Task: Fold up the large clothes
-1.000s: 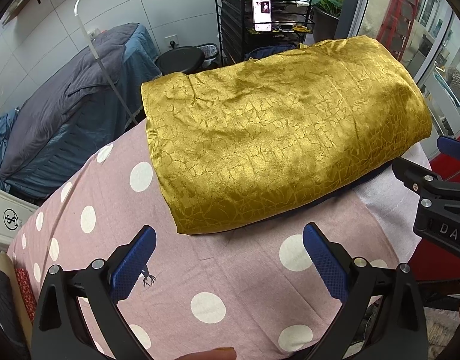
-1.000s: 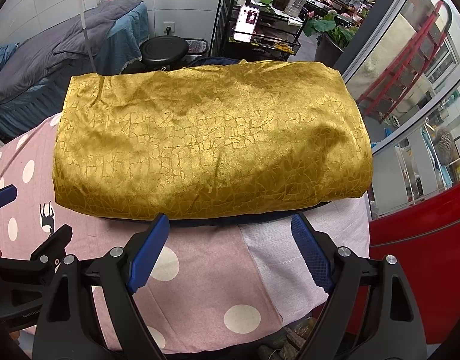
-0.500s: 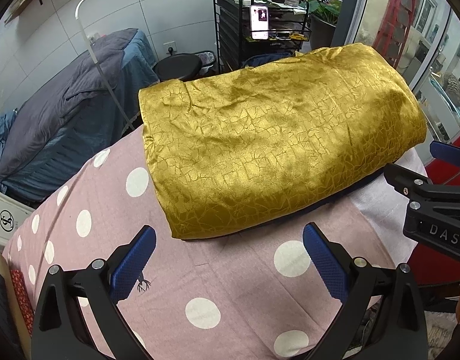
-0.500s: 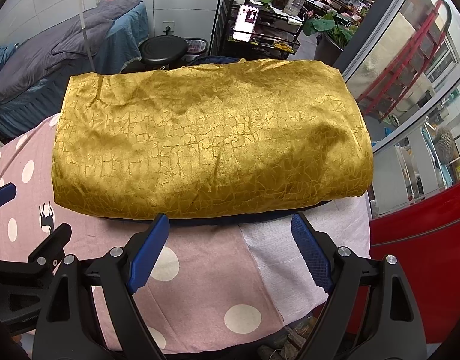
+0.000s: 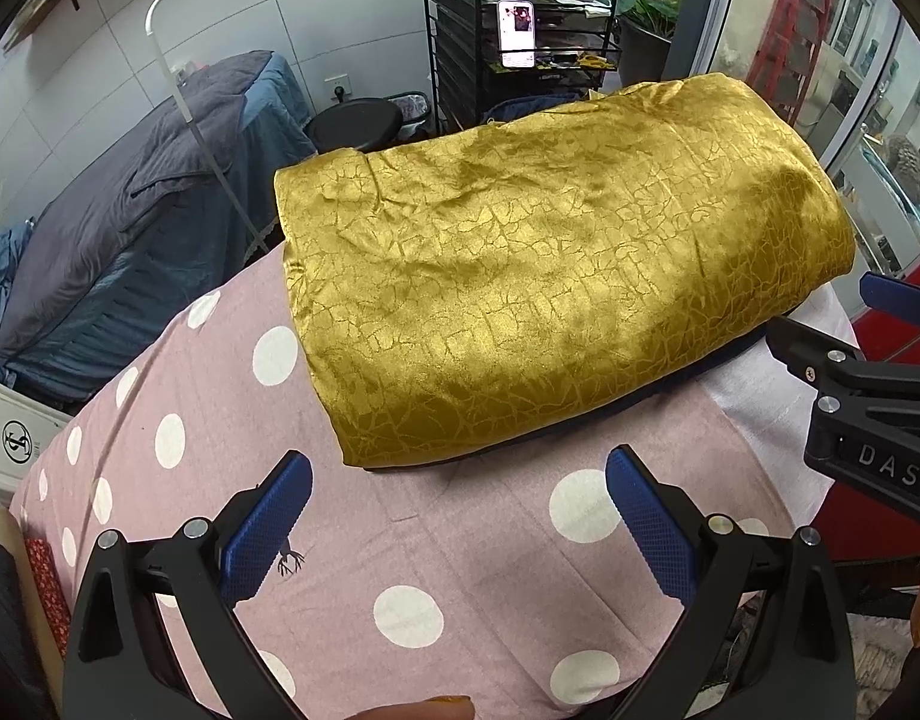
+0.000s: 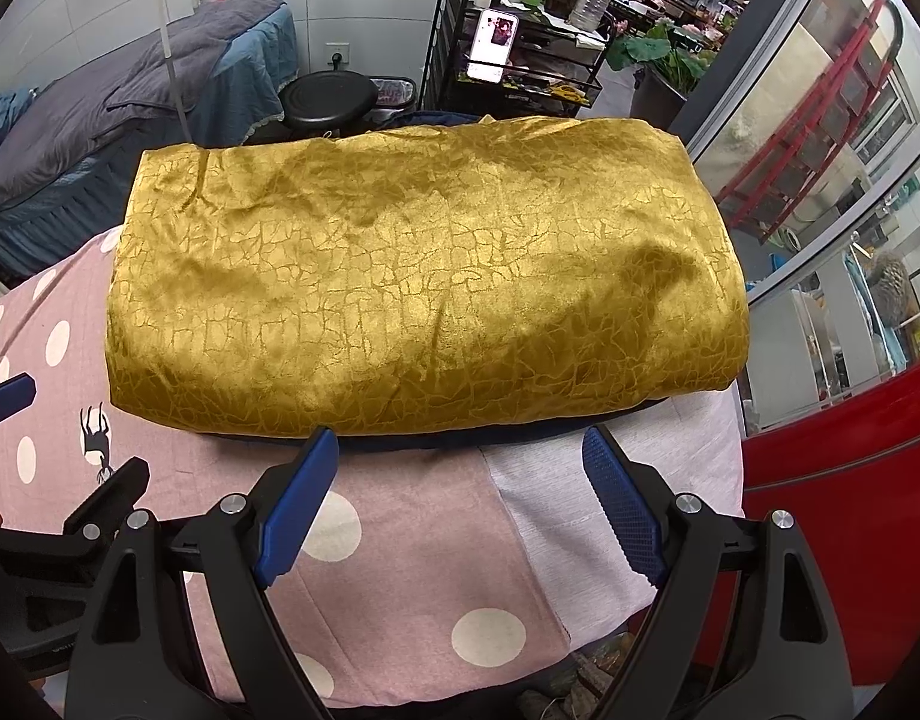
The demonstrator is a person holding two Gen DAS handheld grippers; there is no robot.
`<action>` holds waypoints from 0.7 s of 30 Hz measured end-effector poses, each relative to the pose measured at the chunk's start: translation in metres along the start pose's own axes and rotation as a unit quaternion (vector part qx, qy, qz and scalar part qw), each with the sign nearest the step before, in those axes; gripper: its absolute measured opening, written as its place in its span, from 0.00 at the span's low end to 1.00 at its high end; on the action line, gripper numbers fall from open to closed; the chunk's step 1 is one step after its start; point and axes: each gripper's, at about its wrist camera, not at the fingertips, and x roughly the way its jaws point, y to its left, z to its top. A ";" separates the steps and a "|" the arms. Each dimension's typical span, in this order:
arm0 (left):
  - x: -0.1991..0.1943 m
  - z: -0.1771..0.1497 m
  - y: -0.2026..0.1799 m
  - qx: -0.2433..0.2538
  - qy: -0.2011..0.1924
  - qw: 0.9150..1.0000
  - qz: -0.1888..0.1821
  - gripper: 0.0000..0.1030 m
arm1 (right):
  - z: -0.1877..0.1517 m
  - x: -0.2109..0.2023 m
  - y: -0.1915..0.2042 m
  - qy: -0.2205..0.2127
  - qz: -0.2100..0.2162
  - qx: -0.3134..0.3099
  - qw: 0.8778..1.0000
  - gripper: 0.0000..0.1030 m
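A large gold patterned garment (image 5: 556,258) lies folded into a thick rectangle on the pink polka-dot table cover (image 5: 352,516), with a dark blue layer showing along its near edge. It also shows in the right wrist view (image 6: 424,300). My left gripper (image 5: 457,510) is open and empty, just short of the garment's near left corner. My right gripper (image 6: 460,492) is open and empty, its left fingertip at the garment's near edge. The right gripper's body shows at the right of the left wrist view (image 5: 868,420).
A grey-white cloth patch (image 6: 568,492) covers the table's right end. Behind stand a black stool (image 6: 328,99), a black wire rack with bottles and a phone (image 6: 520,54), and a bed with dark bedding (image 5: 130,228). A red surface (image 6: 850,480) lies right of the table.
Both grippers have drawn back slightly from the garment and stay open. The folded garment has not moved.
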 end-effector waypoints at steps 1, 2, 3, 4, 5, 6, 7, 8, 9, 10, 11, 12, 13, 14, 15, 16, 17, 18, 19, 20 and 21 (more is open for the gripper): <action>0.000 0.000 0.000 0.001 -0.001 1.000 0.001 0.94 | 0.000 0.000 0.000 0.000 0.000 0.000 1.000 0.80; -0.001 0.000 0.000 0.001 -0.001 1.000 0.001 0.94 | 0.000 0.000 0.000 0.000 0.000 0.000 1.000 0.80; -0.001 0.000 0.000 0.002 -0.002 1.000 0.002 0.94 | 0.000 0.000 0.000 0.000 0.000 0.000 1.000 0.80; -0.001 0.000 0.000 0.002 -0.002 1.000 0.002 0.94 | 0.000 0.000 0.000 0.000 0.000 0.000 1.000 0.80; -0.001 0.000 0.000 0.002 -0.002 1.000 0.002 0.94 | 0.000 0.000 0.000 0.000 0.000 0.000 1.000 0.80; -0.001 0.000 0.000 0.002 -0.002 1.000 0.003 0.94 | 0.000 0.000 0.000 0.000 0.000 0.001 1.000 0.80; -0.001 0.000 -0.001 0.002 -0.002 1.000 0.002 0.94 | 0.000 -0.001 0.000 0.000 0.001 0.001 1.000 0.80; -0.002 0.000 -0.001 0.002 -0.002 1.000 0.003 0.94 | 0.000 0.000 -0.001 0.000 0.001 0.002 1.000 0.80; -0.002 0.000 -0.001 0.003 -0.002 1.000 0.003 0.94 | 0.000 0.000 -0.001 0.000 0.001 0.001 1.000 0.80; -0.002 0.000 -0.001 0.003 -0.002 1.000 0.003 0.94 | 0.000 0.000 -0.001 0.000 0.001 0.001 1.000 0.80; -0.002 0.000 -0.001 0.003 -0.003 1.000 0.003 0.94 | 0.000 0.000 -0.001 0.000 0.000 0.001 1.000 0.80; -0.002 0.000 0.000 0.003 -0.003 1.000 0.003 0.94 | 0.000 0.000 -0.001 0.000 0.000 0.001 1.000 0.80; -0.003 0.000 -0.001 0.004 -0.004 1.000 0.003 0.94 | 0.000 0.000 -0.001 0.001 0.000 0.001 1.000 0.80; -0.003 0.000 0.000 0.004 -0.004 1.000 0.003 0.94 | 0.000 0.000 0.000 0.000 0.001 0.001 1.000 0.80; -0.003 0.000 -0.001 0.004 -0.004 1.000 0.003 0.94 | 0.000 0.000 -0.001 0.000 0.001 0.001 1.000 0.80; -0.003 0.000 -0.001 0.005 -0.004 1.000 0.003 0.94 | 0.000 0.000 -0.001 0.000 0.001 0.001 1.000 0.80; -0.003 0.000 0.000 0.005 -0.004 1.000 0.003 0.94 | 0.000 0.000 -0.001 0.000 0.001 0.000 1.000 0.80; -0.003 0.000 -0.001 0.005 -0.004 1.000 0.003 0.94 | 0.000 -0.001 -0.001 0.000 0.000 0.000 1.000 0.80; -0.003 0.000 -0.001 0.006 -0.004 1.000 0.003 0.94 | 0.000 0.000 -0.001 0.000 0.001 0.001 1.000 0.80; -0.003 0.000 -0.001 0.006 -0.004 1.000 0.003 0.94 | 0.000 -0.001 -0.001 0.000 0.001 0.001 1.000 0.80; -0.004 0.000 -0.001 0.006 -0.004 1.000 0.004 0.94 | 0.000 0.000 -0.001 0.000 0.001 0.002 1.000 0.80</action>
